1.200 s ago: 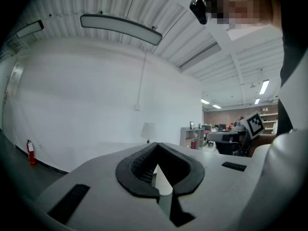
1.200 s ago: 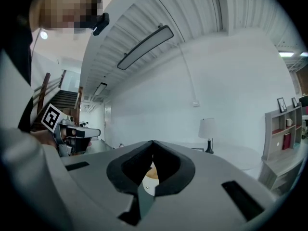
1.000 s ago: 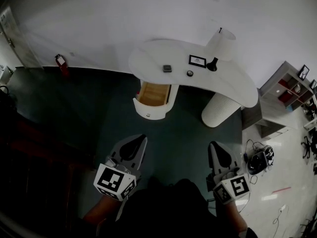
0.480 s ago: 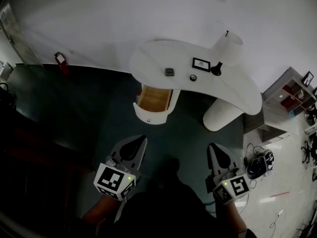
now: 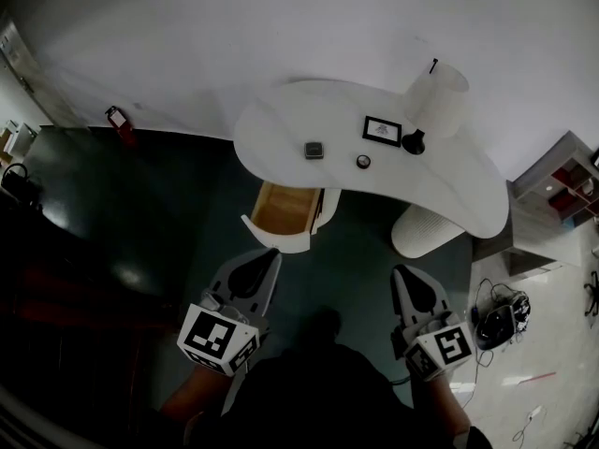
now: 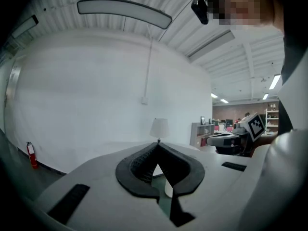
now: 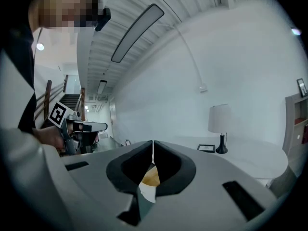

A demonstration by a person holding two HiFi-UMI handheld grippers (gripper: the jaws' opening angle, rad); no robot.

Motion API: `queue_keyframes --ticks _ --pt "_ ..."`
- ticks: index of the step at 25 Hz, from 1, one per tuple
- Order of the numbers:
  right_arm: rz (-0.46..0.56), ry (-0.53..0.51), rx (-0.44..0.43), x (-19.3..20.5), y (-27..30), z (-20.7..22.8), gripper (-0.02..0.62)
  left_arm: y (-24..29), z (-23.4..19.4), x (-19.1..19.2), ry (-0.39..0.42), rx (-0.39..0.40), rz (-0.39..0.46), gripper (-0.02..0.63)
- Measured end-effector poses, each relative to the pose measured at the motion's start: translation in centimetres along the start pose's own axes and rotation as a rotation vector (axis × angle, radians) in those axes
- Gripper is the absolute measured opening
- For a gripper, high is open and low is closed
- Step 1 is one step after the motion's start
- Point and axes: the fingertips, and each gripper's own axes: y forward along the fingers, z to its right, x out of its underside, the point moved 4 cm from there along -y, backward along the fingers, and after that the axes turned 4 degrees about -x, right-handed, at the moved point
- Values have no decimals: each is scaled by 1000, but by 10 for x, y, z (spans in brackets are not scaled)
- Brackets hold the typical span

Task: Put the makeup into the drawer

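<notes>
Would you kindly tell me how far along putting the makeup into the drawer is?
Done: the drawer stands open under the desk. In hand: nothing; left gripper and right gripper are shut, empty, short of the desk. Left: the square case and round pot, likely the makeup, lie on the desk, unpicked.
</notes>
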Motion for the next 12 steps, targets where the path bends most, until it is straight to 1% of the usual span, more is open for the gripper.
queue_keyframes --ticks 3,6,12 --pt "4 7 -9 -4 6 31 17 27 5 -9 1 -10 3 11" --pt "7 11 -20 -5 9 54 17 47 10 -14 6 -29 0 11" --pt "5 30 -37 -5 20 78 18 72 8 -18 10 -44 -12 11"
